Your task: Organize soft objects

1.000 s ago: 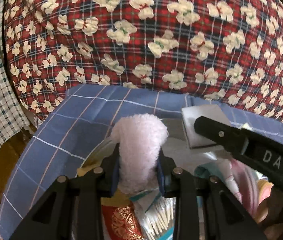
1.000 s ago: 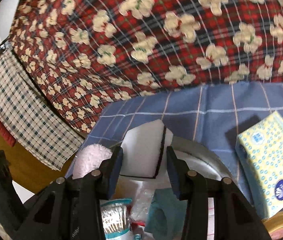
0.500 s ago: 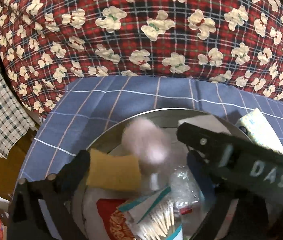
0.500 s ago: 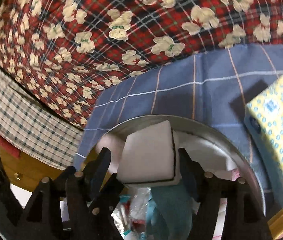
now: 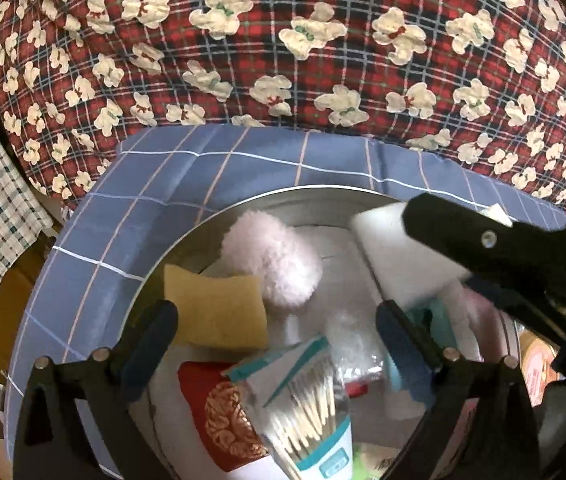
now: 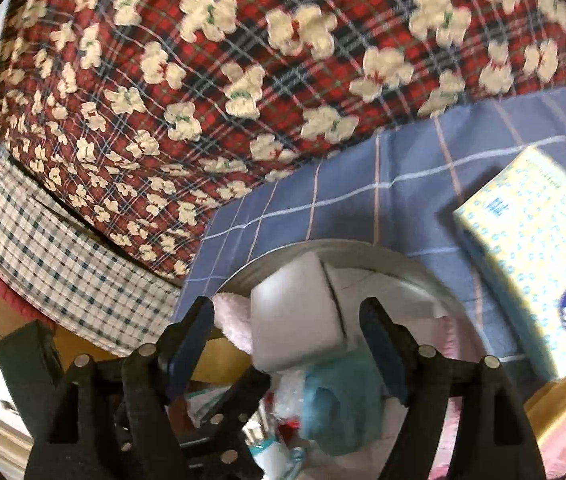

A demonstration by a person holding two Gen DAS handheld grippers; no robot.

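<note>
A fluffy pink puff (image 5: 271,264) lies in the round metal basin (image 5: 283,196), just behind a yellow sponge (image 5: 215,312). My left gripper (image 5: 275,320) hangs above them, wide open, holding nothing. In the right wrist view a white sponge block (image 6: 295,320) sits at the basin's far side, between the fingers of my right gripper (image 6: 285,340). Its jaws are opening, and a gap shows on both sides of the block. The same white sponge block (image 5: 399,256) shows in the left wrist view, partly hidden under the right gripper's finger (image 5: 483,240).
The basin (image 6: 363,248) also holds a cotton swab pack (image 5: 311,400), a red packet (image 5: 219,412) and a teal cloth (image 6: 339,400). It rests on a blue checked cloth (image 5: 163,184). A yellow tissue box (image 6: 531,256) and a gold tin (image 6: 563,400) stand to the right. A red plaid quilt (image 5: 283,60) rises behind.
My left gripper opened and let go of the pink puff, which now lies in the basin. My right gripper's jaws spread off the white sponge, which sits lower at the basin.
</note>
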